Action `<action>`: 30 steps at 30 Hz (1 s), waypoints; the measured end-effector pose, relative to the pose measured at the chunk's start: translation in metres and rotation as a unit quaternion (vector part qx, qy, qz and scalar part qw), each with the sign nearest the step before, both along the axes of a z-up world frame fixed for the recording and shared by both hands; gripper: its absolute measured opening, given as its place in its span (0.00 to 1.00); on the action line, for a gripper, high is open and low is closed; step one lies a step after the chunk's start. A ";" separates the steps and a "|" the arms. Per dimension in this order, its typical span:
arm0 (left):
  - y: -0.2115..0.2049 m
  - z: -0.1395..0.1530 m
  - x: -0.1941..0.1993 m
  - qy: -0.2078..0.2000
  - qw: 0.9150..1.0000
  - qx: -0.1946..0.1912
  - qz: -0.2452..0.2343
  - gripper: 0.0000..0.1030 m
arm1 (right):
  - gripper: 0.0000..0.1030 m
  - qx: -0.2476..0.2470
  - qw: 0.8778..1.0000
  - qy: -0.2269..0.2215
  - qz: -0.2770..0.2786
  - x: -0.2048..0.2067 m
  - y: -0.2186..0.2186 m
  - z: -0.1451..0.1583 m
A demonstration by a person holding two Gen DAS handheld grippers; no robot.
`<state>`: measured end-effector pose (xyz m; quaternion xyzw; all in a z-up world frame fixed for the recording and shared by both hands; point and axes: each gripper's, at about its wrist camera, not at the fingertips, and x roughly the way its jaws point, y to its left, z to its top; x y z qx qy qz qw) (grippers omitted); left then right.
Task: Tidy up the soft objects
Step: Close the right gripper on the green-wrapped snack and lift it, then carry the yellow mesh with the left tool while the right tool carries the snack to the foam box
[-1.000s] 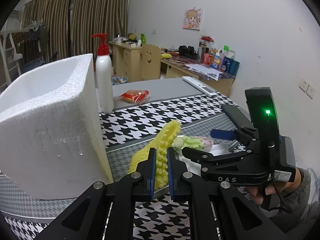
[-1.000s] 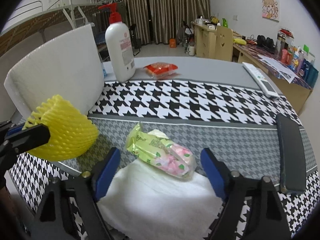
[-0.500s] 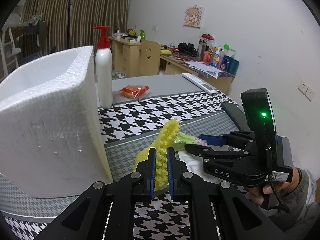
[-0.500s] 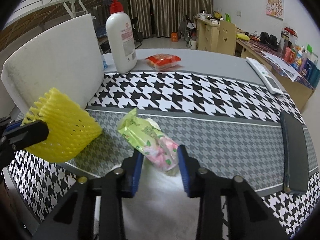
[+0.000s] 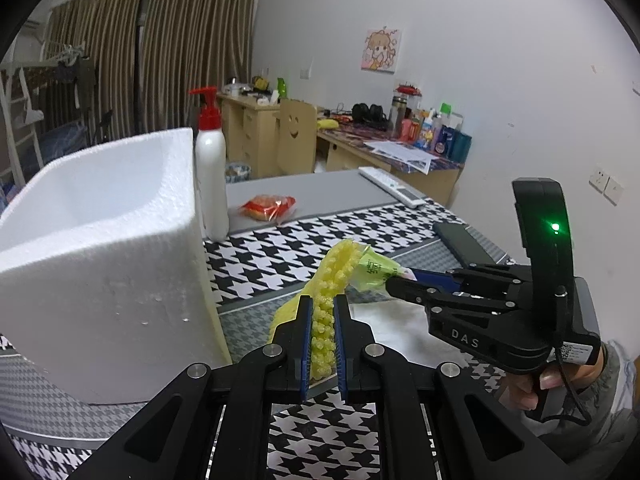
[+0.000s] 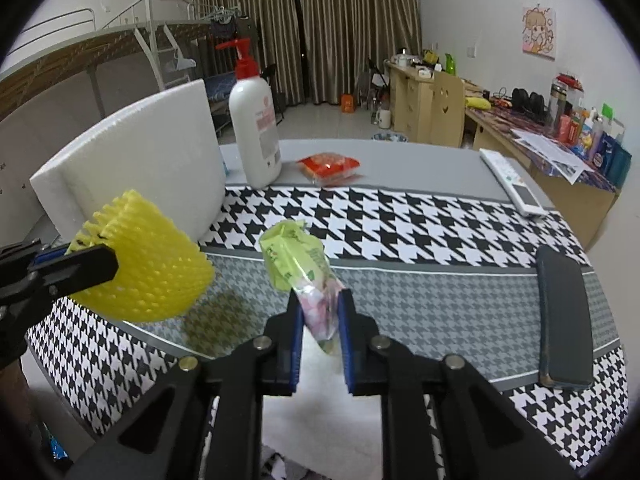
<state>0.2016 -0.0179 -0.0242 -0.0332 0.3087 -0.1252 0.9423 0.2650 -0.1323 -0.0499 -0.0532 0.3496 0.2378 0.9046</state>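
Yellow foam fruit-net sleeve [image 5: 325, 312]: pinched in left tool [image 5: 323, 318], raised beside white polystyrene box [image 5: 100, 248] near worktop's [image 6: 420, 288] left edge. Green-and-pink plastic soft packet [image 6: 308, 276]: right tool [image 6: 320, 320], jaws just closing, clamps its pink end, above white towel [image 6: 320, 412] at front edge.

Foam box [image 5: 100, 248] interior floor hidden behind its near wall; left side cut off in the right wrist view. White towel [image 5: 394, 326] at the worktop's near edge mostly covered by both tools. Tissue pack [image 6: 306, 276] lower end hidden between the right tool's [image 6: 320, 336] pads. Lotion bottle [image 6: 256, 132] label print too small to read. Far desk clutter [image 5: 428, 132] indistinct.
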 end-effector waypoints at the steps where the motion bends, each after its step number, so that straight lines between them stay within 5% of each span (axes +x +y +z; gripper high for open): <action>1: 0.001 0.002 -0.001 -0.003 1.000 0.000 0.001 0.10 | 0.19 0.001 1.000 -0.002 0.000 -0.002 -0.001 0.002; 30: 0.005 0.040 -0.037 -0.069 0.998 0.012 0.002 0.10 | 0.19 0.026 0.997 -0.076 -0.006 -0.050 -0.009 0.050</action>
